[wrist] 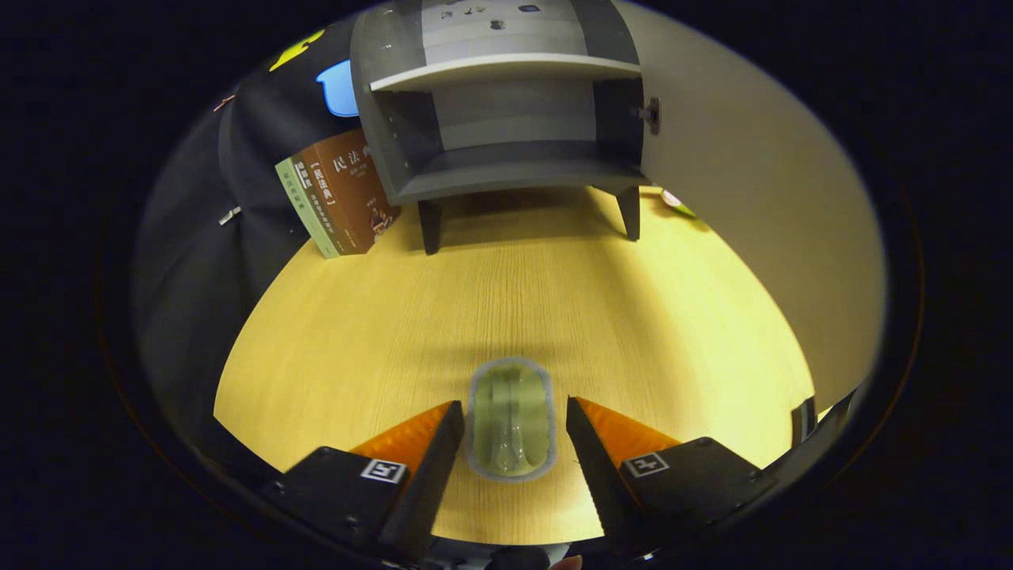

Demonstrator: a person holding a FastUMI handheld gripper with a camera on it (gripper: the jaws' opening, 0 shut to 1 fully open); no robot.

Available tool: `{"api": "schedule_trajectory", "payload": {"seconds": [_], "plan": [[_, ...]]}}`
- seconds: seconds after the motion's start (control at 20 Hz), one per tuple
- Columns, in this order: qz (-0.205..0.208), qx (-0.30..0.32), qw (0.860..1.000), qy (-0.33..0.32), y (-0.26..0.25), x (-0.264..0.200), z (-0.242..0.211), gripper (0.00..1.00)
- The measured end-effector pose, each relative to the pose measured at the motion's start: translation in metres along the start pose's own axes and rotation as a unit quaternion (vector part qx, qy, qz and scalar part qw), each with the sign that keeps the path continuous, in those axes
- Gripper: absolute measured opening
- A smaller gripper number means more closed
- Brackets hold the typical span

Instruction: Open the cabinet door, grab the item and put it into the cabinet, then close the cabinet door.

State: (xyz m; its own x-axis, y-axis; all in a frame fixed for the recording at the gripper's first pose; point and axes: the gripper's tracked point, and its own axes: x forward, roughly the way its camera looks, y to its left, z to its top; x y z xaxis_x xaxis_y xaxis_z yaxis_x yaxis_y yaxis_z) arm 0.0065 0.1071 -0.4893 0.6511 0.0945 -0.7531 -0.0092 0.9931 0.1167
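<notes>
While your gripper hangs wide over the table, the clear green case lies between its fingers, untouched by either; beyond it stands the cabinet, door open.

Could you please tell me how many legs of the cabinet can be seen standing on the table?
2: a left front leg beside the leaning books and a right front leg near the open door. Rear legs may be hidden.

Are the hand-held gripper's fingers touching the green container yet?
Apart. The gripper view shows the hand-held gripper open around the green container, with a strip of bare wooden table visible between each finger and the container's sides.
</notes>
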Motion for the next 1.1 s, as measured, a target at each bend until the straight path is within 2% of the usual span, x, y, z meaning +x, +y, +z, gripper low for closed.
{"api": "schedule_trajectory", "payload": {"seconds": [0.05,0.15,0.2,0.3,0.5,0.85,1.0,1.1], "plan": [[-0.007,-0.001,1.000,0.007,-0.001,0.007,-0.005,0.75],[-0.016,-0.003,1.000,0.017,-0.001,0.019,-0.013,0.63],[-0.017,-0.003,1.000,0.025,0.000,0.022,-0.017,0.59],[-0.020,-0.010,1.000,0.022,0.001,0.026,-0.016,0.57],[-0.034,-0.009,0.999,0.024,-0.003,0.026,-0.009,0.19],[-0.019,-0.001,1.000,-0.006,0.000,-0.015,0.029,0.19],[-0.013,-0.011,0.999,-0.035,0.007,-0.052,0.071,0.19],[-0.007,-0.018,0.997,-0.075,0.014,-0.080,0.117,0.19]]}}
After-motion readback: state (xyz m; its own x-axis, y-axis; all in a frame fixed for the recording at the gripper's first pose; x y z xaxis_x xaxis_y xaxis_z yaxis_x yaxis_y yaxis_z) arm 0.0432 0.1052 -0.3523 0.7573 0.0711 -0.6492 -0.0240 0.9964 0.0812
